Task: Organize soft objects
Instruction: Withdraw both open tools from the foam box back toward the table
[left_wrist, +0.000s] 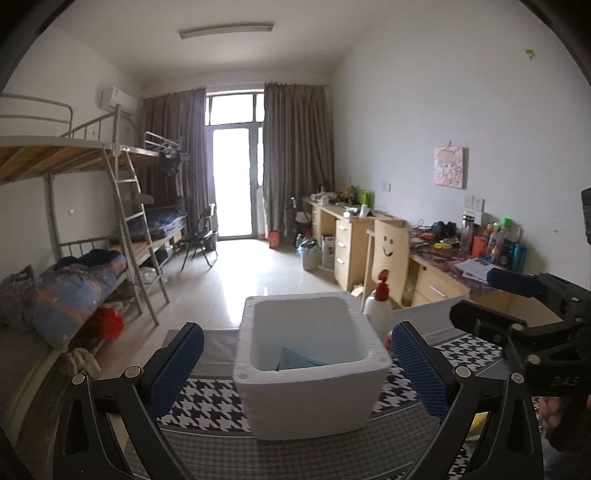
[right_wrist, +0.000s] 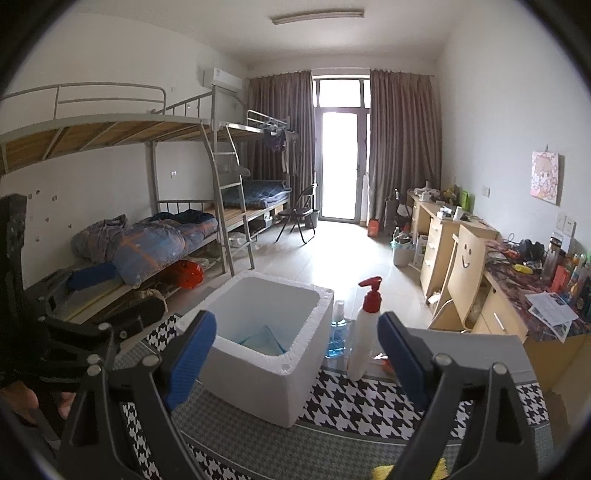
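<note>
A white foam box stands on a houndstooth cloth; a light blue soft thing lies in its bottom. My left gripper is open and empty, its blue pads either side of the box. My right gripper is open and empty, held above the cloth to the right of the same box, where the blue thing also shows. The right gripper appears at the right edge of the left wrist view. A bit of yellow fabric shows at the bottom edge.
A white pump bottle with red top and a small bottle of blue liquid stand right behind the box. Bunk beds with bedding line the left wall. Desks and a wooden chair line the right.
</note>
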